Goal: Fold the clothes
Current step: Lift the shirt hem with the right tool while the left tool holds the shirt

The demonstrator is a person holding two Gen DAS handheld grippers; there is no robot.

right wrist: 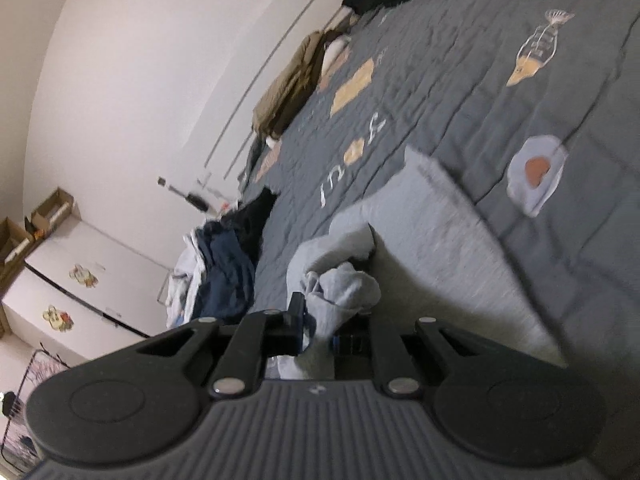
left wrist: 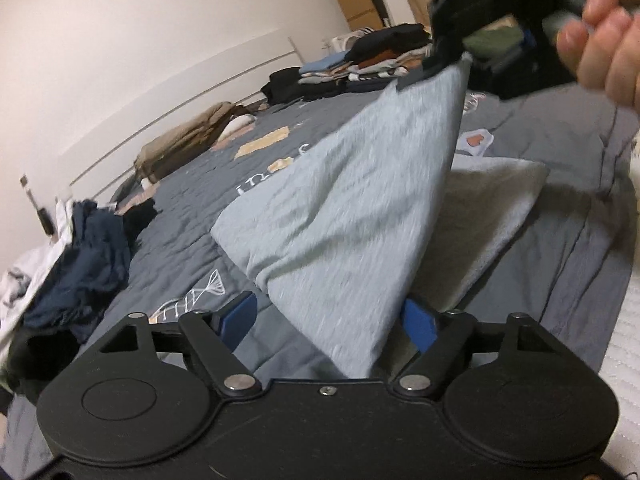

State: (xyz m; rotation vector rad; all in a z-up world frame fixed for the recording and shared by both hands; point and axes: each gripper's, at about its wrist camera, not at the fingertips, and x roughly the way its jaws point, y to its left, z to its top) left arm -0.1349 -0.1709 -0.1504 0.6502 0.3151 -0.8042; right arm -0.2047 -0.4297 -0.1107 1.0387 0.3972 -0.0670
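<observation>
Light grey jersey garment (left wrist: 340, 216) hangs stretched above grey quilted bedspread (left wrist: 560, 152), one corner pinched by right gripper (left wrist: 452, 60), jaws clamped on cloth. Lower end drops between left gripper (left wrist: 328, 316) blue pads (left wrist: 418, 322); jaws apart, contact hidden. Hand (left wrist: 608, 36) cut off. Dark clothes heap (left wrist: 84, 272) near bed edge; folded stack (left wrist: 360, 64) well apart.

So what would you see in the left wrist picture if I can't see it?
A light grey garment stretches up from between the open blue fingers of the left gripper to the right gripper, which pinches its top corner. Below lies a grey quilt, with folded clothes stacked at its far end and unfolded ones heaped at the left.
</observation>
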